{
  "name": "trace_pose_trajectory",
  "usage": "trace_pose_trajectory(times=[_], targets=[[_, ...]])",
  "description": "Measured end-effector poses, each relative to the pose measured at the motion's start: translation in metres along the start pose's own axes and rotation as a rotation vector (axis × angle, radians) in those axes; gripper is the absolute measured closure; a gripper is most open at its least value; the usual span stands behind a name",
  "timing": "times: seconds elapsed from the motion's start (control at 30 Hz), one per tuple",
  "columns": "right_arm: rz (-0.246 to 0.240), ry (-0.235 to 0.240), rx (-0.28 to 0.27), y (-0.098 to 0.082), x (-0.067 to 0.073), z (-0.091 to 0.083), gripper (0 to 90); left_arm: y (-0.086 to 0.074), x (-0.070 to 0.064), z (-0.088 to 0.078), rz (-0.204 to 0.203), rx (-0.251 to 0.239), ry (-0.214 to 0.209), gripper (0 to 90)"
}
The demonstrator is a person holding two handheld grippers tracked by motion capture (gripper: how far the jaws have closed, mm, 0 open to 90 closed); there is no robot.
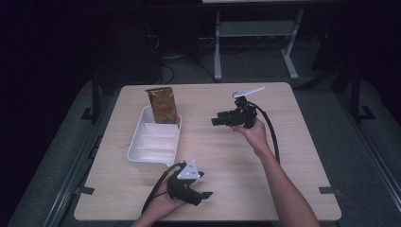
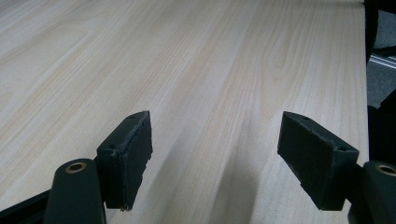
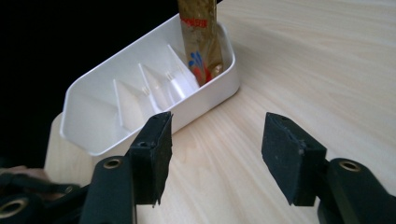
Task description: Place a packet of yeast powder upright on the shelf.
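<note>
- A pale wooden table (image 1: 236, 156) fills the middle of the high view.
- Left of centre sits a white divided bin (image 1: 142, 153).
- A brown-gold packet (image 1: 162, 105) stands upright in the bin's far end compartment, apparently already placed; the other compartments look empty.
- The right gripper (image 3: 215, 154), centre right, has its jaws apart, holding nothing.
- The left gripper (image 2: 215, 163), bottom centre, hangs wide open over bare wood.

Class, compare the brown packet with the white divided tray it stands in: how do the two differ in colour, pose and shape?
Colour: the brown packet is golden-brown with red and blue print; the white tray is plain white.
Pose: the packet stands upright in the tray's far end compartment; the tray lies flat on the table.
Shape: the packet is tall and slim; the tray is low, long and split by dividers.
</note>
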State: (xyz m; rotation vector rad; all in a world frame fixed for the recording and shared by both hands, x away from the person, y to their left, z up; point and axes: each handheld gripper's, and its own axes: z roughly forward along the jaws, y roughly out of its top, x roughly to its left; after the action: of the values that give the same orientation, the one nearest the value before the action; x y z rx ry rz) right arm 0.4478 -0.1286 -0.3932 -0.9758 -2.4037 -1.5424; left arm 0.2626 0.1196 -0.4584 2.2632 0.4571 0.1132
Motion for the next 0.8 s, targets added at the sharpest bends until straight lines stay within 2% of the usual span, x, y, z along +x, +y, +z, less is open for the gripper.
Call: trace_pose_trajectory(times=[0.33, 0.67, 0.7, 0.8], targets=[[0.005, -0.019, -0.021, -0.02, 0.001, -0.028, 39.8, 0.0, 0.001, 0.0, -0.008, -0.009, 0.0, 25.8], [0.006, -0.031, -0.003, -0.038, 0.002, -0.042, 37.8, 0.0, -0.002, 0.003, 0.004, -0.002, -0.009, 25.8], [0.01, -0.031, 0.011, -0.041, 0.002, -0.044, 36.4, 0.001, -0.002, 0.003, 0.009, 0.002, -0.011, 25.8], [0.01, -0.039, 0.005, -0.046, 0.003, -0.048, 36.3, 0.001, -0.003, 0.003, 0.007, 0.001, -0.012, 25.8]])
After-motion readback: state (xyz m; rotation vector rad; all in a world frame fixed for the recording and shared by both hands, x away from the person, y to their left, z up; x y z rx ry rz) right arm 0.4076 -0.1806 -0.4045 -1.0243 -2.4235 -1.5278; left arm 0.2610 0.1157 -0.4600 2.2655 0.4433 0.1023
